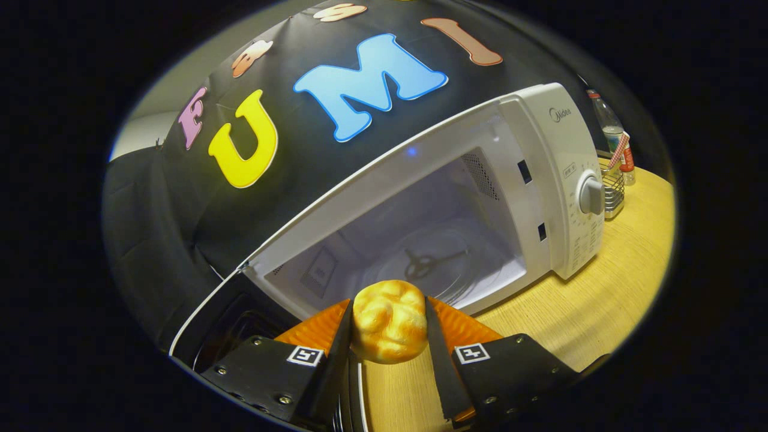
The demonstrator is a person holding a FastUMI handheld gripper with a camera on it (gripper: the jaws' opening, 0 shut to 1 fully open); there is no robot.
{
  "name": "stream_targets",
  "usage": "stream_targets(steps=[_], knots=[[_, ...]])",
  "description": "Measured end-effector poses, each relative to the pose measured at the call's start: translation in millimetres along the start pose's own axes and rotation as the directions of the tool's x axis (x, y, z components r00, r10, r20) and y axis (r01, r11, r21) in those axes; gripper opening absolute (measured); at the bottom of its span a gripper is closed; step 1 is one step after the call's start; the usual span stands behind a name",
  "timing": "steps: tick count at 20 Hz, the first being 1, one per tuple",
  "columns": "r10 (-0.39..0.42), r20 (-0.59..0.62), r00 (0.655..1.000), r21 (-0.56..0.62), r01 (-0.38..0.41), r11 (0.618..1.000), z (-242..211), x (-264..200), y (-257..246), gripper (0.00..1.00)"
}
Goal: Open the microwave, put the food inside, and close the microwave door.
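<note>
A white microwave (558,180) stands on a wooden table (612,288), its door (216,324) swung wide open to the left. Inside the lit cavity lies a round glass turntable (444,264). A golden bread roll (390,321) sits pinched between both fingers of my gripper (389,327), which is shut on it. The roll hangs just in front of the cavity's lower edge, above the table. The control panel with a round knob (591,195) is on the microwave's right side.
Beyond the microwave's right side stand a wire holder (613,195) and a clear bottle with a red label (615,135) on the table. The open door's dark inner pane lies just left of the left finger.
</note>
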State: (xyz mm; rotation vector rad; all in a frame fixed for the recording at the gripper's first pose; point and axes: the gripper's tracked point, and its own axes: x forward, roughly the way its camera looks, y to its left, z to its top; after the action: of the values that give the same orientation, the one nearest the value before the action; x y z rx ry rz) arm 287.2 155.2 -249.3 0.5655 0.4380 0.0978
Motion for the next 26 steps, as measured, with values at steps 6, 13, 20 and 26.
stream_targets(steps=[6,13,20,26], knots=[[-0.048,0.029,0.998,0.089,0.045,0.995,-1.1,37.4,-9.7,0.65],[-0.105,0.044,0.993,0.125,0.099,0.987,-9.2,65.8,-23.7,0.68],[-0.151,0.083,0.985,0.095,0.143,0.985,-3.2,73.4,-24.5,0.82],[-0.121,0.073,0.99,0.043,0.118,0.992,2.5,52.0,-14.1,0.98]])
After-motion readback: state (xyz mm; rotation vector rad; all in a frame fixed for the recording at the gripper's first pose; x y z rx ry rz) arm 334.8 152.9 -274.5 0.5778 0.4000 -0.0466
